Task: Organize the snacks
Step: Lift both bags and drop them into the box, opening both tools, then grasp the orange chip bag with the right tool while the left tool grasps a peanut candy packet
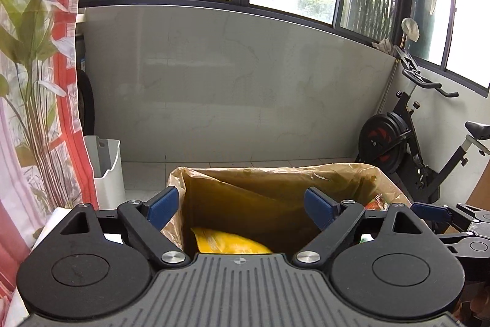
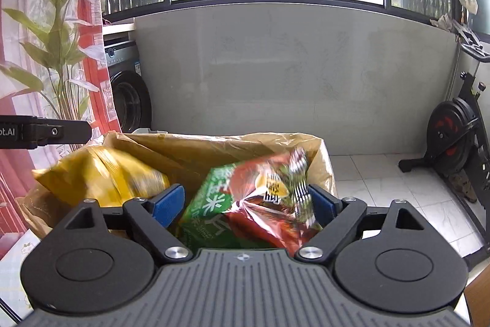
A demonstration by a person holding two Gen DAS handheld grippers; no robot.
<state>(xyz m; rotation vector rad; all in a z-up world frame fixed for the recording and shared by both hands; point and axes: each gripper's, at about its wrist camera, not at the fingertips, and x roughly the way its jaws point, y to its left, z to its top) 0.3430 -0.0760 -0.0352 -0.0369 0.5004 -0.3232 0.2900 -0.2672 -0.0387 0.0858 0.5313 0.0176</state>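
Hanging over a lined box (image 1: 275, 173), the left tool (image 1: 242, 209) has its blue pads spread apart with nothing between them; a yellow bag (image 1: 232, 244) lies in the box below. The right tool (image 2: 245, 204) is spread wide too, and a red-and-green bag (image 2: 245, 204) sits in its gap, blurred, so I cannot tell whether the pads press on it. Only the right view shows that bag whole and the yellow bag (image 2: 101, 173) high at the box's left edge. The left view catches just a red sliver at the box's right. A washer (image 2: 128, 91) appears only on the right view, a white bin (image 1: 105, 170) clearly only on the left. Both show the exercise bike (image 1: 407, 137).
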